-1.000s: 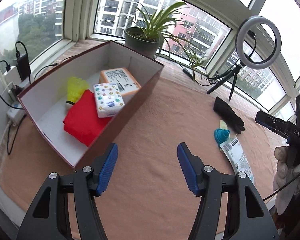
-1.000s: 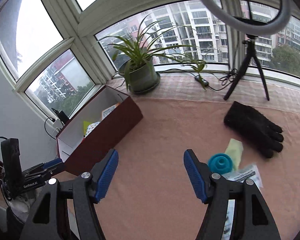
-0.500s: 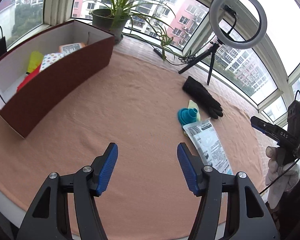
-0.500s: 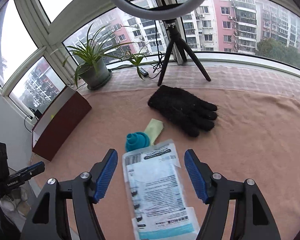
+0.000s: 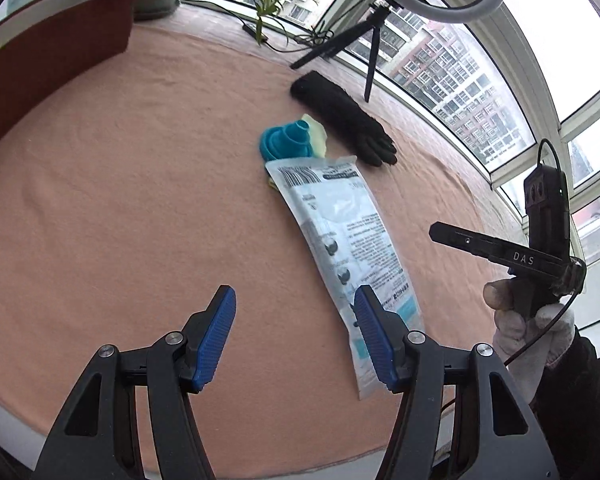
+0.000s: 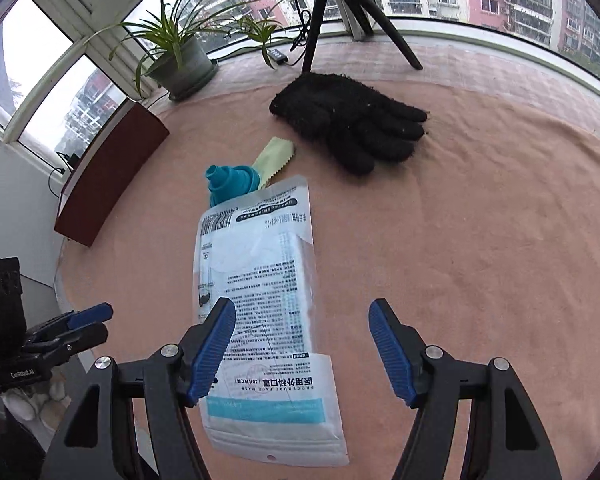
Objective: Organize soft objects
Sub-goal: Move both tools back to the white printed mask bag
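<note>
A white face-mask pack (image 6: 260,292) lies flat on the pink table cloth; it also shows in the left wrist view (image 5: 340,236). Beyond it lie a teal rolled cloth (image 6: 232,182), a pale yellow cloth (image 6: 272,156) and a black glove (image 6: 348,120). My right gripper (image 6: 302,344) is open and empty just above the pack's near half. My left gripper (image 5: 294,336) is open and empty, its right finger over the pack's near end. The brown box (image 5: 48,48) stands at the far left.
A potted plant (image 6: 180,60) and a ring-light tripod (image 6: 340,4) stand at the back by the windows, with cables on the sill. The table edge runs along the left in the right wrist view (image 6: 60,276).
Both grippers have swung away from the brown box and come in toward the mask pack, which now lies close under them. Both stay open.
</note>
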The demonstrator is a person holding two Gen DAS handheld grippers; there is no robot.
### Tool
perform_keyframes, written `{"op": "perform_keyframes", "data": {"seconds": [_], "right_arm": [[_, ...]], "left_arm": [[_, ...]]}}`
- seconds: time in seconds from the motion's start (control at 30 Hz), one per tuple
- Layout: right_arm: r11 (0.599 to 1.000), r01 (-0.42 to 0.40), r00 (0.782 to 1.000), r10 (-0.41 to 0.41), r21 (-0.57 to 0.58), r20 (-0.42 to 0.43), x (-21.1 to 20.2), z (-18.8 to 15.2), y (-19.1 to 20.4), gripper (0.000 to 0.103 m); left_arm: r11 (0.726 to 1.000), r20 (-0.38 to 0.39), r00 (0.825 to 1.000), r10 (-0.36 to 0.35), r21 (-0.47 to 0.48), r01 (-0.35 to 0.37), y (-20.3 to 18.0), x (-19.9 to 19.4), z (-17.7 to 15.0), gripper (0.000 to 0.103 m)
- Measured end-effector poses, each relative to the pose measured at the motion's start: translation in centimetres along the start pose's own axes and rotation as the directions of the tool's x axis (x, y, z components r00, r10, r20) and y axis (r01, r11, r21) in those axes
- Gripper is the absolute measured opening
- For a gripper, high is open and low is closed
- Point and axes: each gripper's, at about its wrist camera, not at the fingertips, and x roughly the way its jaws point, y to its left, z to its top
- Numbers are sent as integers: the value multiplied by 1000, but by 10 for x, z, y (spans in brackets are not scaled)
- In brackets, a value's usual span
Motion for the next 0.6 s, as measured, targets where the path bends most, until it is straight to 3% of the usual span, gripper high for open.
{"op": "perform_keyframes", "data": {"seconds": [0.13,0.6], "right_arm": [[997,-66,996,68,30,-64,15,-1,-13,66],[989,-137,981,143,50,-134,40,-6,-27,66]], "left_arm": [[1000,-39,999,-20,-13,19,-12,20,-10,61],[998,-123,992,-43,-54,37,-26,66,-21,61]]}}
